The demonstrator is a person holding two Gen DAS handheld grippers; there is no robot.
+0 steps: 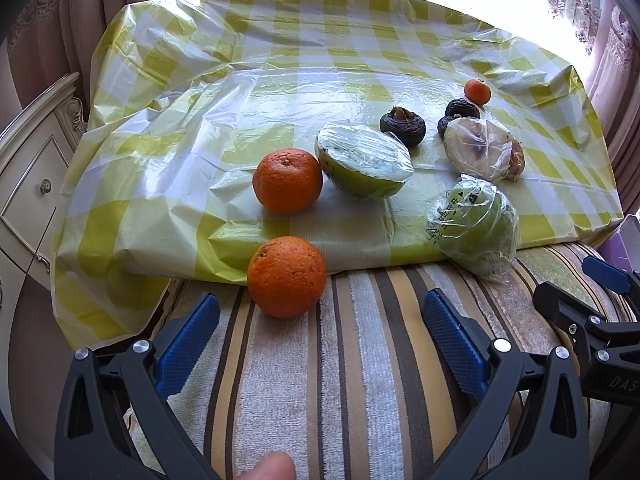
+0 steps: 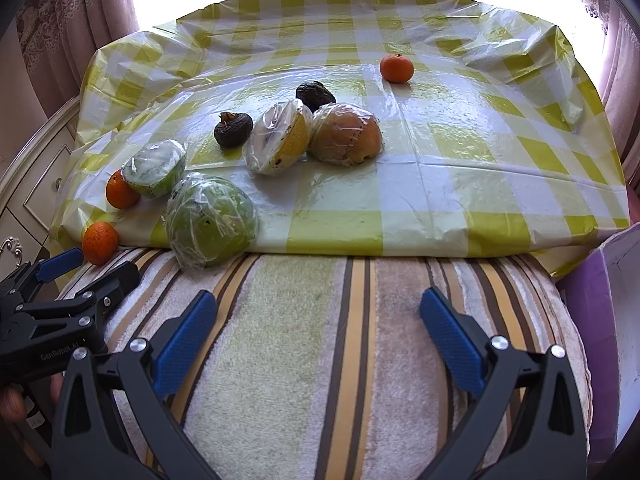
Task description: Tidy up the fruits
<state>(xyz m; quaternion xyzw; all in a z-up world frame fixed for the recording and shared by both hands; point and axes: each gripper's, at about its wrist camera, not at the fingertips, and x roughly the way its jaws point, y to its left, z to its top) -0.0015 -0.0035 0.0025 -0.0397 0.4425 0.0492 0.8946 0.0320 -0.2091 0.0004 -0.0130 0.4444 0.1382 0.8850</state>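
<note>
Two oranges sit ahead of the left gripper [image 1: 320, 340], whose fingers are spread and empty: the near orange [image 1: 286, 277] lies just beyond the fingertips, left of centre, on the striped towel [image 1: 360, 360]; the far orange [image 1: 287, 181] touches a wrapped green half [image 1: 364, 164] on the checked cloth [image 1: 280, 60]. Oranges look firm and rounded, so a grip across the middle should hold; film-wrapped pieces are probably slippery.

From the right gripper [image 2: 318, 332], also spread and empty, a brown wrapped half [image 2: 346, 134] shows plainly, mostly hidden in the left view. The wrapped green fruit [image 2: 212, 222] lies beyond its left fingertip.
</note>
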